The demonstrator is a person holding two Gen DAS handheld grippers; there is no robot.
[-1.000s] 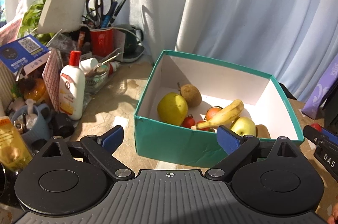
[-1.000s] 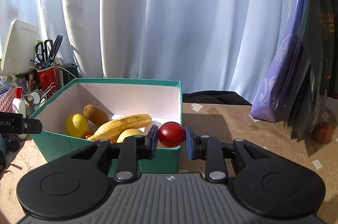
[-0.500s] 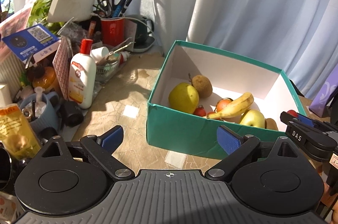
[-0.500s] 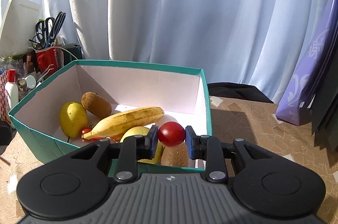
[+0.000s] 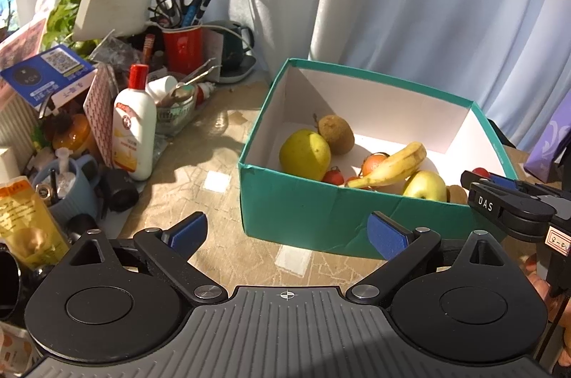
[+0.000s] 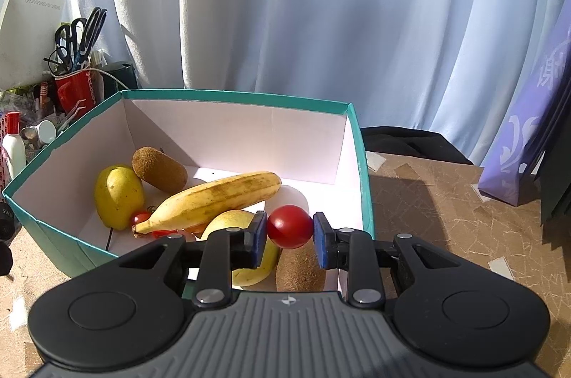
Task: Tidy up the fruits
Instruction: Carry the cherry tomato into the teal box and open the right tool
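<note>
My right gripper (image 6: pixel 289 232) is shut on a red tomato (image 6: pixel 289 226) and holds it over the near right corner of the teal box (image 6: pixel 235 95). In the box lie a banana (image 6: pixel 214 197), a yellow pear (image 6: pixel 117 196), a kiwi (image 6: pixel 159 169), a green apple (image 6: pixel 246 249), another kiwi (image 6: pixel 301 269) and small red tomatoes (image 6: pixel 141 217). My left gripper (image 5: pixel 287 233) is open and empty, in front of the box (image 5: pixel 321 217). The right gripper (image 5: pixel 506 199) and its tomato (image 5: pixel 480 171) show at the right in the left wrist view.
Clutter stands left of the box: a white lotion bottle (image 5: pixel 134 128), a red cup with scissors and pens (image 5: pixel 182 46), a blue mug (image 5: pixel 67 189), a glass bowl (image 5: pixel 176 114). A purple bag (image 6: pixel 528 135) stands at the right. White curtains hang behind.
My right gripper has carried the tomato forward, from in front of the box's rim to over its inside. My left gripper has drawn back and left from the box, still open.
</note>
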